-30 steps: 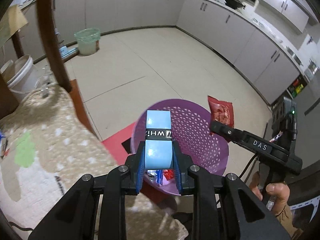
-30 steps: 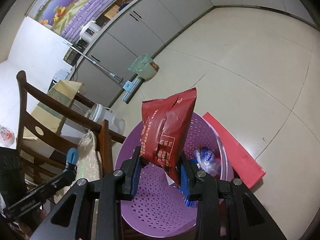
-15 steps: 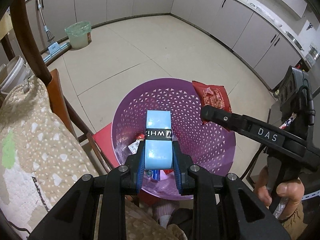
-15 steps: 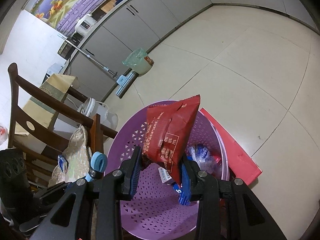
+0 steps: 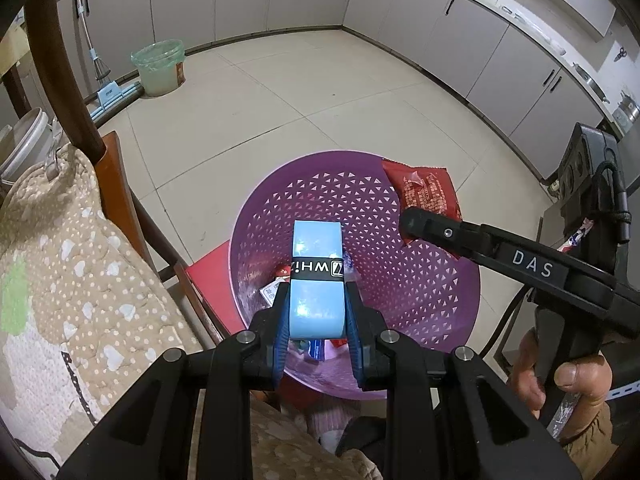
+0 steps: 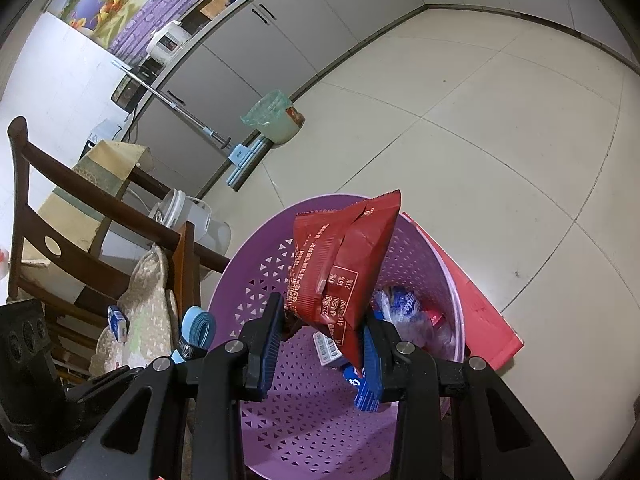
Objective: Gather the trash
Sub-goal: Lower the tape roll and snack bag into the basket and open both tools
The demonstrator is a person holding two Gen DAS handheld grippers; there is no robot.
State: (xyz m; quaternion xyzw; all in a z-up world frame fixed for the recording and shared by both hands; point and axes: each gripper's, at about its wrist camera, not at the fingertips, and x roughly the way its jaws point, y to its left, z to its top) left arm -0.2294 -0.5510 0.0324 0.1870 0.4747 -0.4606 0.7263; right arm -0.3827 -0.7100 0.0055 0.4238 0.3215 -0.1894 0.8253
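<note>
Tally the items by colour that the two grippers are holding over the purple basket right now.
Blue: 1, the blue roll shut in the left gripper.
Red: 1, the red snack bag shut in the right gripper.
Total: 2, both above the purple basket.

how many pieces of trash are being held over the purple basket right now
2. A light blue roll sits clamped in the left gripper, and a red snack bag in the right gripper, both above the purple basket.
</note>
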